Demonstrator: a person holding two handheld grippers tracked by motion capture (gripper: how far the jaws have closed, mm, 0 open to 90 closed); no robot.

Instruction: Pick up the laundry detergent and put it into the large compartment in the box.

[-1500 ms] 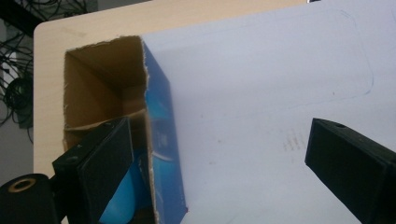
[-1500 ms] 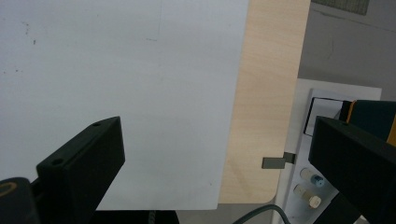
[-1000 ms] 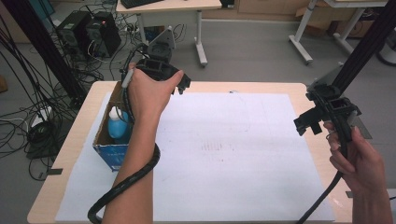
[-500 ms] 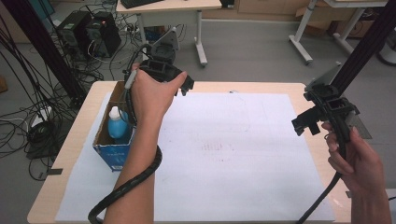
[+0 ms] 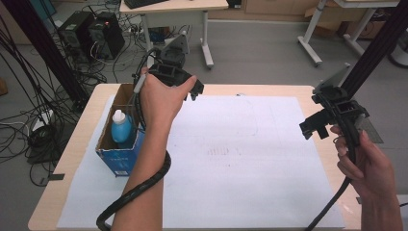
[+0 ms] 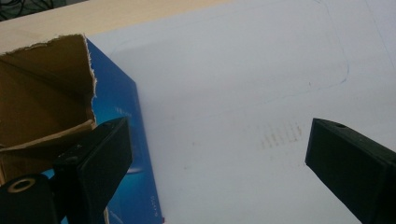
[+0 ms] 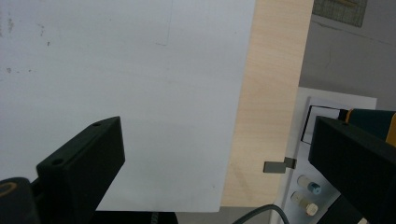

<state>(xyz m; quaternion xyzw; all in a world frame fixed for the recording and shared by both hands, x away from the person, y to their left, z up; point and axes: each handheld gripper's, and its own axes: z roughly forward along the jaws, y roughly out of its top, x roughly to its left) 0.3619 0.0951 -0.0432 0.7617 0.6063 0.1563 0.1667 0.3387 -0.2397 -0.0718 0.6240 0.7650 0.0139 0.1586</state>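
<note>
— So, what are the grippers doing?
— Left gripper [image 5: 192, 89] is hanging with jaws spread, empty, beside the cardboard box [image 5: 108, 153]; right gripper [image 5: 316, 126] is hovering agape over the table's [image 5: 284, 90] right edge.
— Target?
— Probably the blue bottle [image 5: 121, 129] standing inside. Likely light, slick plastic; I'd be gripping its neck. Box walls are crowding it; white sheet [image 5: 240, 168] is lying bare.

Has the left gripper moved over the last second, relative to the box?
Yes, slightly. The left gripper has drifted toward the far table edge, away from the person; the hand now sits nearer the far end of the box, uncovering more of the blue bottle.
</note>
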